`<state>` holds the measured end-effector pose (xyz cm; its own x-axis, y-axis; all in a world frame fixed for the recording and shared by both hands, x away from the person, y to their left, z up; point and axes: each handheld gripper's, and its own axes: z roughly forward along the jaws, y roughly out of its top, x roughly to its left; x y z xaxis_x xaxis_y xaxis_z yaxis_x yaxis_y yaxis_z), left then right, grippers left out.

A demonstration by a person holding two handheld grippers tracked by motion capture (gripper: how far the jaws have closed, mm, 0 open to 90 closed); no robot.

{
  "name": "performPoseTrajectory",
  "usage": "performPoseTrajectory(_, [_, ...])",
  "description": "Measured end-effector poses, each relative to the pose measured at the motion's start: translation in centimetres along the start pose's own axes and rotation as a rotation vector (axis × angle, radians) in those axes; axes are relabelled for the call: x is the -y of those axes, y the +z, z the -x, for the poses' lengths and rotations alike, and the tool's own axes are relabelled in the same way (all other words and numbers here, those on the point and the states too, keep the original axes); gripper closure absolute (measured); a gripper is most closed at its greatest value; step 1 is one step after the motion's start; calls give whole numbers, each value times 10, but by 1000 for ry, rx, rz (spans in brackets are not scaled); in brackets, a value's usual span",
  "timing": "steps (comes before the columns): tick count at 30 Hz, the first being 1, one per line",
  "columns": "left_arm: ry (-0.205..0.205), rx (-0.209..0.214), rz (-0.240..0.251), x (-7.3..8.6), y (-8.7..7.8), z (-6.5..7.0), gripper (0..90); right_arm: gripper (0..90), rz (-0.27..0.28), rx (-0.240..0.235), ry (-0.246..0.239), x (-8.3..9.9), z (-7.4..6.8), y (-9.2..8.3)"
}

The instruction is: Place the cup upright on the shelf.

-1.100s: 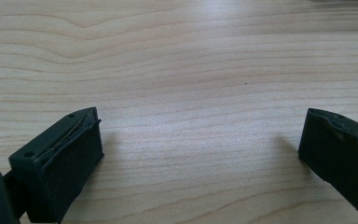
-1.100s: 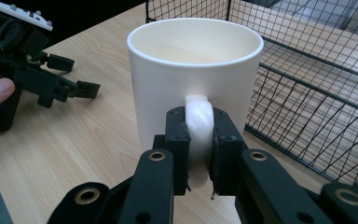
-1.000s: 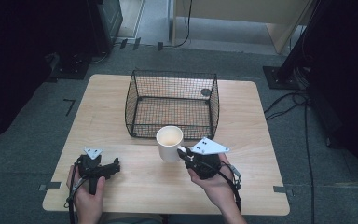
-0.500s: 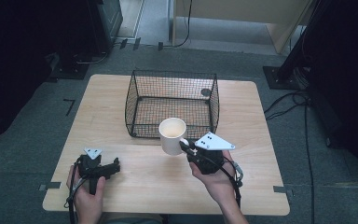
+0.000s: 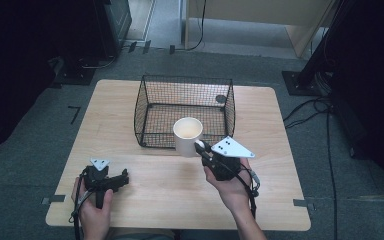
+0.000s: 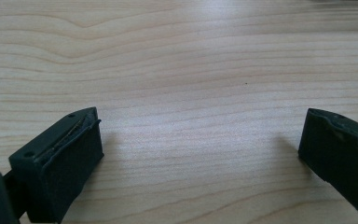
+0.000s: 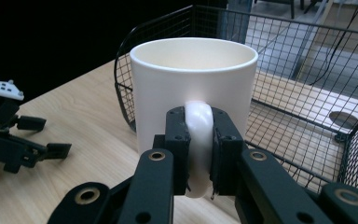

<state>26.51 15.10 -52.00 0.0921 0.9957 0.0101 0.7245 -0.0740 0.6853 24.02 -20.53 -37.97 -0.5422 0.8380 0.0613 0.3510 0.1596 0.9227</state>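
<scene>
One plain white mug (image 7: 193, 88), handle pinched in right claw (image 7: 199, 154); left claw (image 6: 200, 154) gapes empty.

Bare table (image 5: 130, 115) left of the wire basket (image 5: 152, 100) — open passage; basket walls bar its sides, top open; a white mug (image 5: 187, 136) stands before its near wall.

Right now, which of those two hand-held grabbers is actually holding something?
The right gripper: its jaws pinch the white mug's handle. The left gripper rests open over bare table.
</scene>
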Motion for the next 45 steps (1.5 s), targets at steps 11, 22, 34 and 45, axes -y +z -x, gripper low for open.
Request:
performPoseTrajectory(11, [-2, 0, 1, 0, 0, 0, 0, 807, 28, 14, 0, -12, 3, 9])
performPoseTrajectory(22, [-2, 0, 3, -1, 1, 1, 0, 806, 20, 28, -10, -26, 8, 16])
performPoseTrajectory(34, [-1, 1, 2, -1, 1, 1, 0, 807, 3, 76, 8, -35, 24, 38])
performPoseTrajectory(45, [-1, 1, 1, -1, 1, 1, 0, 807, 7, 129, 66, -40, 46, 60])
